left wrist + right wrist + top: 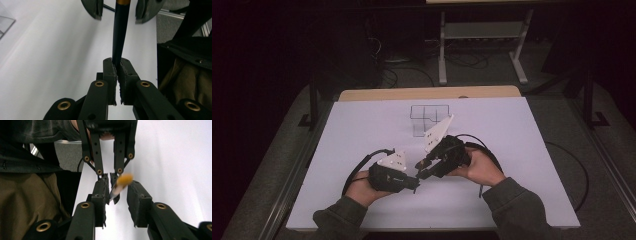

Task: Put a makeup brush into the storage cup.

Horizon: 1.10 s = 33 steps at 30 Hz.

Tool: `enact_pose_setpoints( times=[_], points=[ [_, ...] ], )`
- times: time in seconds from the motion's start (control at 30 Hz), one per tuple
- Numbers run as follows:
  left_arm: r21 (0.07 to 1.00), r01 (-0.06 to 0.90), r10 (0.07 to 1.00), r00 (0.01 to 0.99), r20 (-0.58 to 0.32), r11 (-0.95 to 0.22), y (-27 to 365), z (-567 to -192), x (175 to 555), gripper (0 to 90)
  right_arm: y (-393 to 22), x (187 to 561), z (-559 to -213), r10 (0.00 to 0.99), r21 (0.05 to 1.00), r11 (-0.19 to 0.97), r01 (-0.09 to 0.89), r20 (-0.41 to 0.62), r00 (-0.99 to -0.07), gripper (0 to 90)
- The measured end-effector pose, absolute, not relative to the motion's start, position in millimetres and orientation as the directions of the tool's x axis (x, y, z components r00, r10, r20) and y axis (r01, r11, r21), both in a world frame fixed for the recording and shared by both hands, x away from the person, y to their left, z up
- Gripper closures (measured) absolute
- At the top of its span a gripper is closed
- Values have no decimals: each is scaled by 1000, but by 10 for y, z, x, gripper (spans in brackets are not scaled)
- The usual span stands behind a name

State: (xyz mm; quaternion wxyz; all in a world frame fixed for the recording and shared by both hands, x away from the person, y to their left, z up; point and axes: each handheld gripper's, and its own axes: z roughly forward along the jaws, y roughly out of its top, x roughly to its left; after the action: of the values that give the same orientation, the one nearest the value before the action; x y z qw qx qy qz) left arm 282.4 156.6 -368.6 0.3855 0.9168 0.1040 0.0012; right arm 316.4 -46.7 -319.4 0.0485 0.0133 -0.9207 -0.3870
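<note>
Two grippers meet at the near middle of the white table (362, 130), and one slim dark pen-like stick with an orange-gold end (120, 32) passes between them. The left gripper (416, 186) has its jaws clamped tight on the stick's lower end, as the left gripper view shows, with the pads pressed against it from both sides. From that camera the stick runs up toward twelve o'clock, its gold band lying between the parted jaws of the right gripper (116, 11). The right gripper view shows those jaws standing apart around the blurred orange tip (122, 182), neither pad pressing on it, so the left claw alone carries the stick.

Several things could go wrong from here, in my judgement. The left grip sits at one far end of a long thin thing, so any twist of that hand could swing the free end and knock it against the open right pads. The round shaft may also roll or slide between the pads. If the left jaws eased before the right closed, the stick would drop to the table. A clear plastic divided box (428, 118) stands at about twelve o'clock from the hands, well apart, and a careless sweep could tip it.
</note>
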Motion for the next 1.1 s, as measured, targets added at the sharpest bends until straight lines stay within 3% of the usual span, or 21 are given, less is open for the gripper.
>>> enact_pose_setpoints(
  times=[0.27,0.43,0.63,0.8,1.1],
  points=[
    [710,223,224,970,-94,-669,1590,-3697,2838,845,-480,3207,-3283,-38,743,667,45,94,-995,700],
    [715,224,229,969,-92,-662,1592,-3707,2840,845,-471,3200,-3263,-29,749,661,55,99,-995,813],
    [715,221,228,970,-88,-663,1588,-3728,2842,834,-456,3210,-3275,-37,741,669,53,105,-994,826],
    [708,226,240,967,-81,-670,1594,-3749,2841,750,-444,3217,-3276,-46,726,687,39,97,-994,827],
    [704,237,269,961,-67,-670,1705,-3773,2852,687,-497,3317,-3309,-16,682,728,74,125,-992,827]
  ],
)
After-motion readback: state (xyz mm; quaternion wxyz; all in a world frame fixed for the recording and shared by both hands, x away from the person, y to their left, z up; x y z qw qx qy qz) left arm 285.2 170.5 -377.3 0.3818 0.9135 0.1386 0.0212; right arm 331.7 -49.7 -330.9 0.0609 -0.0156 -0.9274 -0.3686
